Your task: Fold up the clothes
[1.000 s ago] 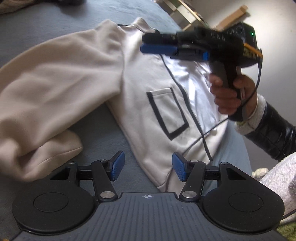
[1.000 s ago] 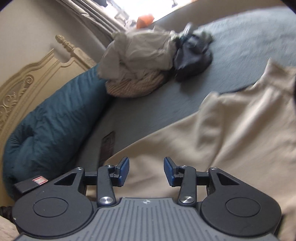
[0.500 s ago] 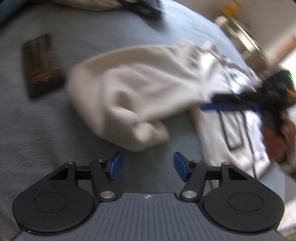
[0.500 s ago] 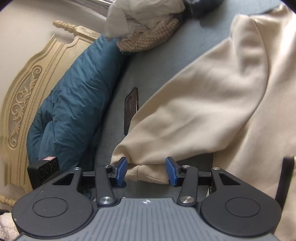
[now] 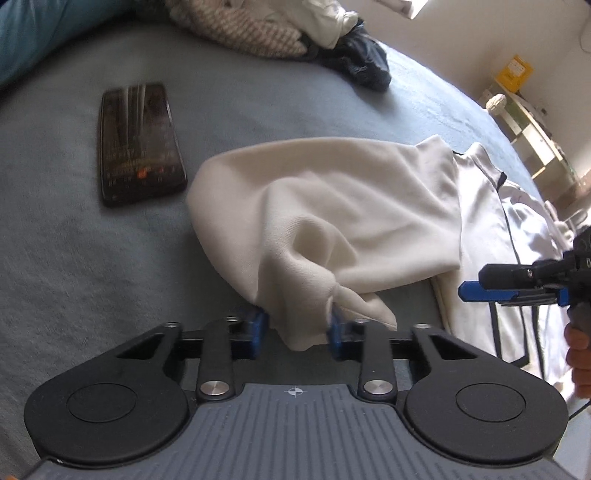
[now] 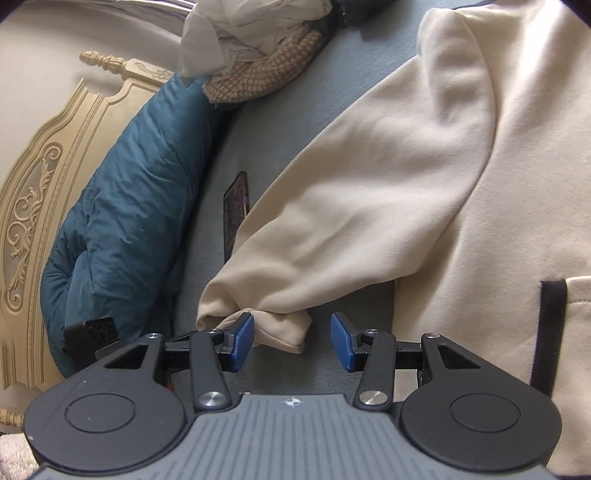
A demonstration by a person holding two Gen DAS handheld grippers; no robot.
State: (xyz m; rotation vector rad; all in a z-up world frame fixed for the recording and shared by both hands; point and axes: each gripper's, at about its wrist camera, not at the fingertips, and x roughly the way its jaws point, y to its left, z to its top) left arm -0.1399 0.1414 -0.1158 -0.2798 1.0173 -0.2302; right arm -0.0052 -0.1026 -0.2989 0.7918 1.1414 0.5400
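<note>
1. Left gripper (image 5: 295, 334): jaws closing, blue pads on either side of the sleeve cuff (image 5: 306, 321). Cream cloth fills the gap and bunches up between the pads; they pinch it.
2. Cuff end hangs a little below the left pads; the rest of the sleeve (image 5: 332, 206) lies in a rumpled heap on the bed (image 5: 92, 277), running away from the gripper to the shoulder.
3. Right gripper (image 6: 291, 341): jaws partly apart, not gripping. The same cuff (image 6: 280, 328) lies against the inner face of its left pad; the right pad stands clear over bare bed.
4. In the left view the right gripper (image 5: 476, 291) shows at the right edge, fingers level, held by a hand (image 5: 578, 354).
5. Sweatshirt (image 6: 517, 184): cream, spread flat on the bed, body to the right of the sleeve. A black-edged pocket (image 6: 554, 332) shows on the front.
6. Phone (image 5: 138, 142): dark, flat on the bed, just beside the sleeve on the headboard side, not touching it in the left view.
7. Teal duvet (image 6: 122, 206) lies along the bed edge against the carved cream headboard (image 6: 44, 177).
8. Clothes pile (image 5: 273, 26) sits at the far end of the bed: knit, white and dark pieces, well apart from the sweatshirt.
</note>
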